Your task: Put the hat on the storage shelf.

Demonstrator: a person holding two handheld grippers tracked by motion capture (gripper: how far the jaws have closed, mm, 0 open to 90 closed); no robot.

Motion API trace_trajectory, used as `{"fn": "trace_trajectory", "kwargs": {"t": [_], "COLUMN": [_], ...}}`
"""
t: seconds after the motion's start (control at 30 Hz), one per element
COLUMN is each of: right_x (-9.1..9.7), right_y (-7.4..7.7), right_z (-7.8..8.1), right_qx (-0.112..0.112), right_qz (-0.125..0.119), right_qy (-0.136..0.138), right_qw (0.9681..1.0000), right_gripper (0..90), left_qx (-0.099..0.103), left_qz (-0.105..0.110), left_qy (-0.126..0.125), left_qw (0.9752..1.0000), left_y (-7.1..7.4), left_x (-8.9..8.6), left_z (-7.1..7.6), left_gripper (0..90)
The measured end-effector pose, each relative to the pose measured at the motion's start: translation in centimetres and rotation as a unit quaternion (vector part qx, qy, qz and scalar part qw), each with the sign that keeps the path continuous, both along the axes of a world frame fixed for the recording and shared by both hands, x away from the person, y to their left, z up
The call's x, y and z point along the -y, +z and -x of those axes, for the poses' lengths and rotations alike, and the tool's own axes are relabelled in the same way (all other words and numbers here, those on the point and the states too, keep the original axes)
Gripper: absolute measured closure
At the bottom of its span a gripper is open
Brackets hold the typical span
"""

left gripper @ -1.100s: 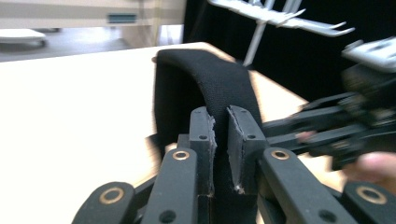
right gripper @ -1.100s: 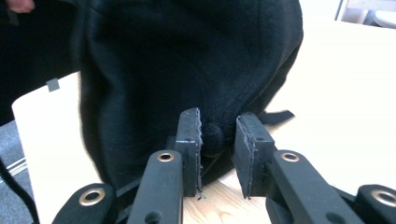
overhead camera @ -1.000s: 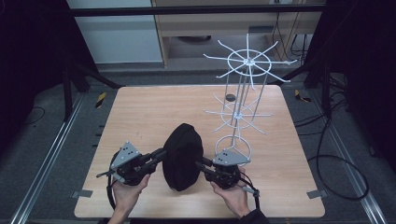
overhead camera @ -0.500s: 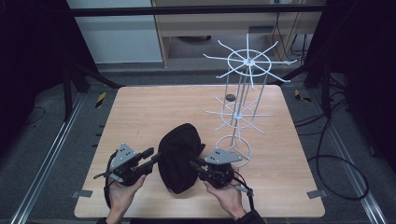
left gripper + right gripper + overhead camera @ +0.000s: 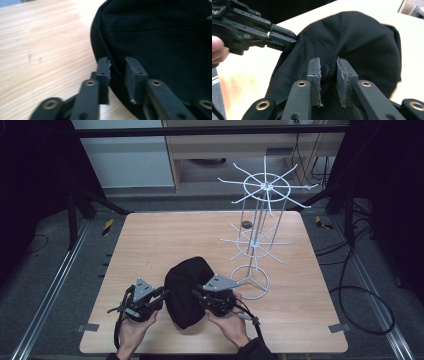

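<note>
**One black cap, two grippers, one wire rack**

One black cap [image 5: 187, 290] lies on the near middle of the desk [image 5: 150, 240], between two hand-held grippers. The left gripper [image 5: 161, 294] meets the cap's left edge; in the left gripper view its jaws have just been closing, the cap's rim [image 5: 110, 75] sits in the narrow gap between them, and whether the pads press on it I cannot tell. The right gripper [image 5: 196, 293] is at the cap's right side; in the right gripper view its two pads [image 5: 314, 75] pinch a fold of the black fabric, clenched on it. One white wire rack [image 5: 257, 237] stands on the right of the desk, with two tiers of spokes and one ring base, just beside the right gripper. One small dark round object [image 5: 246, 224] lies on the far side, by the rack.
</note>
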State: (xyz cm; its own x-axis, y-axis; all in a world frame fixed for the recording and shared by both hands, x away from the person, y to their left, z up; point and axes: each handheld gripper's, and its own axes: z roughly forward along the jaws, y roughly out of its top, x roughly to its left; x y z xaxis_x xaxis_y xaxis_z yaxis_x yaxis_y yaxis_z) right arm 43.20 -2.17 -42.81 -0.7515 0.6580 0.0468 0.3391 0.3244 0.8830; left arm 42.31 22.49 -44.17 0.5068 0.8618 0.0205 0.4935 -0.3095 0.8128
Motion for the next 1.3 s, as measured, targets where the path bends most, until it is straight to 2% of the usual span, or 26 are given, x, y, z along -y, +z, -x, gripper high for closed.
{"fn": "trace_trajectory", "kwargs": {"t": [0.1,0.13,0.2,0.23,0.3,0.33,0.37,0.4,0.53,0.57,0.6,0.63,0.7,0.77,0.8,0.9,1.1,1.17,1.2,1.23,1.27,1.3], "right_x": [-1.4,-1.9,-2.5,-2.5,-2.9,-2.8,-2.8,-2.3,-1.1,-0.5,0.9,1.4,2.8,4.3,4.3,7.4,11.4,12.1,13.6,13.6,15.0,15.5], "right_y": [-0.3,-0.4,-0.6,-0.6,-0.8,-0.8,-0.8,-0.6,-0.1,0.1,0.5,0.6,0.7,0.6,0.6,0.1,-0.9,-1.1,-1.5,-1.5,-1.9,-2.0], "right_z": [-0.5,-0.8,-1.1,-1.1,-1.4,-1.5,-1.5,-1.3,-1.0,-0.9,-0.5,-0.4,0.2,0.7,0.7,1.7,2.7,2.8,3.0,3.0,3.1,3.2], "right_qx": [0.003,0.001,-0.003,-0.003,0.003,0.011,0.011,0.023,0.034,0.035,0.040,0.042,0.047,0.051,0.051,0.050,0.040,0.038,0.036,0.036,0.028,0.027], "right_qz": [0.015,0.020,0.023,0.023,0.026,0.016,0.016,0.004,-0.012,-0.018,-0.026,-0.028,-0.031,-0.029,-0.029,-0.024,-0.025,-0.022,-0.013,-0.013,-0.015,-0.013], "right_qy": [-0.001,-0.002,-0.003,-0.003,-0.008,-0.006,-0.006,-0.010,-0.017,-0.018,-0.024,-0.026,-0.032,-0.038,-0.038,-0.060,-0.093,-0.098,-0.114,-0.114,-0.127,-0.131], "right_qw": [0.9999,0.9998,0.9997,0.9997,0.9996,0.9998,0.9998,0.9997,0.9992,0.9991,0.9986,0.9984,0.9979,0.9975,0.9975,0.9967,0.9946,0.9942,0.9927,0.9927,0.9914,0.9909], "right_gripper": [74.7,74.4,72.3,72.3,66.8,60.1,60.1,55.6,53.0,52.4,50.1,49.5,48.7,48.1,48.1,47.6,47.7,47.6,47.4,47.4,47.0,46.7], "left_qx": [-0.012,-0.021,-0.024,-0.024,-0.032,-0.032,-0.031,-0.027,-0.014,-0.009,0.000,0.000,0.017,0.021,0.021,0.023,0.019,0.017,0.015,0.015,0.013,0.012], "left_qz": [-0.003,-0.007,-0.016,-0.016,-0.010,-0.008,-0.008,0.000,0.015,0.021,0.037,0.037,0.053,0.060,0.060,0.063,0.065,0.062,0.062,0.062,0.061,0.062], "left_qy": [0.009,0.018,0.025,0.025,0.033,0.037,0.040,0.044,0.043,0.037,0.029,0.029,0.016,0.008,0.008,-0.004,-0.017,-0.019,-0.023,-0.023,-0.026,-0.027], "left_qw": [0.9999,0.9996,0.9993,0.9993,0.9989,0.9988,0.9987,0.9987,0.9989,0.9990,0.9989,0.9989,0.9983,0.9980,0.9980,0.9977,0.9976,0.9977,0.9977,0.9977,0.9977,0.9976], "left_y": [-0.5,-0.9,-1.2,-1.2,-1.4,-1.4,-1.4,-1.3,-0.7,-0.4,0.0,0.0,0.9,1.4,1.4,2.0,2.4,2.4,2.5,2.5,2.7,2.7], "left_x": [-0.6,-1.1,-1.5,-1.5,-1.8,-2.1,-2.2,-2.4,-2.4,-2.4,-2.2,-2.2,-1.7,-1.2,-1.2,-0.4,0.8,1.0,1.3,1.3,1.7,1.9], "left_z": [-0.5,-0.9,-1.1,-1.1,-1.3,-1.4,-1.4,-1.4,-1.1,-0.9,-0.6,-0.6,0.1,0.4,0.4,0.7,0.8,0.8,0.7,0.7,0.7,0.7], "left_gripper": [80.6,80.8,81.5,81.3,80.8,79.1,79.1,76.4,69.9,69.9,63.2,61.5,58.2,55.7,54.3,51.6,47.3,45.8,44.7,44.2,43.2,42.6]}}
